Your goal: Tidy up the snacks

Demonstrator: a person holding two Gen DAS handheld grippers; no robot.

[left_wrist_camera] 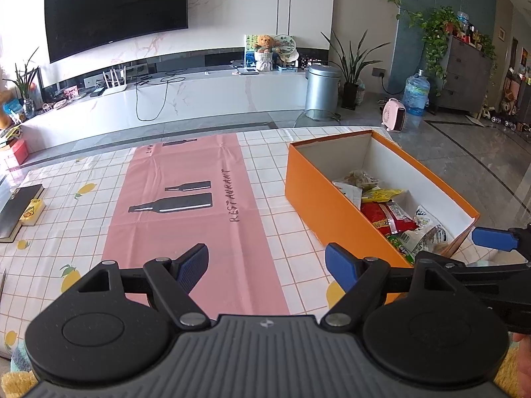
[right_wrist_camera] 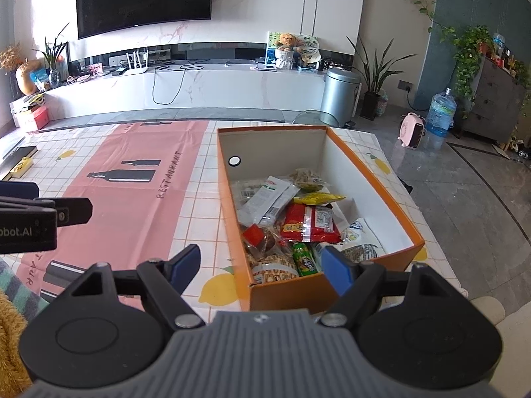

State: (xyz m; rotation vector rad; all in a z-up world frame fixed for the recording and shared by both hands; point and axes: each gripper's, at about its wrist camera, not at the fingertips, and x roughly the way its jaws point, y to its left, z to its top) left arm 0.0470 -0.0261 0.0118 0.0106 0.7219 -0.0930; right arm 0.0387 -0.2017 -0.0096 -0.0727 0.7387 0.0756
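An orange box (right_wrist_camera: 375,179) with white inside sits on a lemon-patterned white grid tablecloth (right_wrist_camera: 205,205).

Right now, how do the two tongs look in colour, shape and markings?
Both left tongs and right tongs are alike: black linkage arms with silver rivets, blue ribbed pads, round black discs and a grey ribbed body. White lettering ending "obot.AI" marks the left one's side.

Bright daylight, sharp focus, strong fisheye bending with dark corners.
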